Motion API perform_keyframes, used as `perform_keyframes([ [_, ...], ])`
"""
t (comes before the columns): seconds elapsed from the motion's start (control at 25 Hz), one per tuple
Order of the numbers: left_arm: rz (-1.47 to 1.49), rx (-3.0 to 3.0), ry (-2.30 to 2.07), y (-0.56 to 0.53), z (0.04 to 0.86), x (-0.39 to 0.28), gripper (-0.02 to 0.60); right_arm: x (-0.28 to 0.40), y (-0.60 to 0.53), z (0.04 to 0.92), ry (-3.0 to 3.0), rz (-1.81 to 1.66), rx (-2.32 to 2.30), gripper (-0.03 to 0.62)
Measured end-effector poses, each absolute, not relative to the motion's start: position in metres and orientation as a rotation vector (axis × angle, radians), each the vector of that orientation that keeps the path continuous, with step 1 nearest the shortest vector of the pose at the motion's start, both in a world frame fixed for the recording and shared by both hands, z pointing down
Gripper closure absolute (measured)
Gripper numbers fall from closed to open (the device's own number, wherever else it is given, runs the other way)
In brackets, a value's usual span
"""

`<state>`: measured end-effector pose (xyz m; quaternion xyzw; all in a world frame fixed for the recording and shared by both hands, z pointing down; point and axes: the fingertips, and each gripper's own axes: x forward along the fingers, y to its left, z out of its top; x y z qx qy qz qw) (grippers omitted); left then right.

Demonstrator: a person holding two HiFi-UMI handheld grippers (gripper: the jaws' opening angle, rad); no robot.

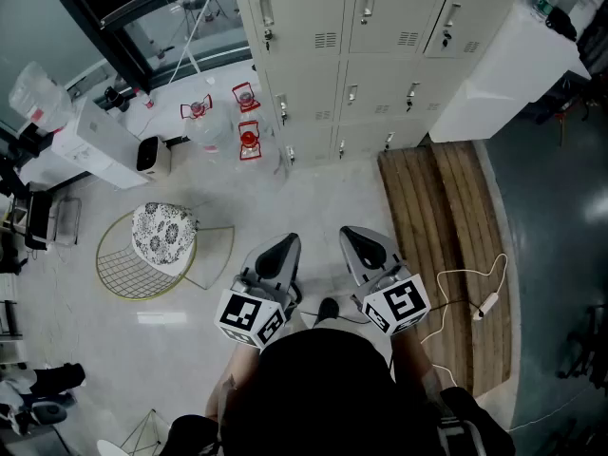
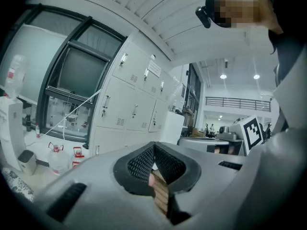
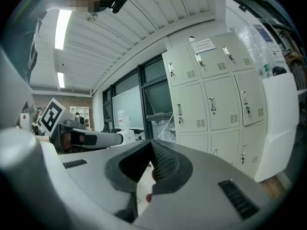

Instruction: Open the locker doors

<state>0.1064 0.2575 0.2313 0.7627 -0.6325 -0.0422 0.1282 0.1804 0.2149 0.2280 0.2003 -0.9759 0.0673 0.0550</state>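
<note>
Locker doors (image 1: 380, 27) stand well ahead of left claw (image 1: 283, 245) and right claw (image 1: 357, 236), both closed, empty.

Floor (image 1: 313, 198): pale glossy tile, dark grey strip (image 1: 551, 217) at right.
Slatted wooden panel (image 1: 446, 226) flat before locker bank (image 1: 361, 55), between tile and grey strip; white cable (image 1: 489, 303) with adapter trailing across it. Three red-framed jugs (image 1: 249, 141) grouped near the bank's left corner, small white bin (image 1: 152, 155) nearby. Wire-frame stool (image 1: 157, 245) further out on tile.
</note>
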Motion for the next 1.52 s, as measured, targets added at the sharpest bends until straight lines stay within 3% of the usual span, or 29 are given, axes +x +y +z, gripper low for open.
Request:
perform_keyframes([
  [0.72, -0.128, 2.194, -1.882, 0.296, 0.221, 0.128, 0.563, 0.198, 0.262, 0.226, -2.993, 0.277, 0.52, 0.591],
  [1.52, -0.147, 2.228, -1.81, 0.186, 0.234, 0.026, 0.564, 0.096, 0.152, 0.233, -2.93, 0.255, 0.578, 0.591],
])
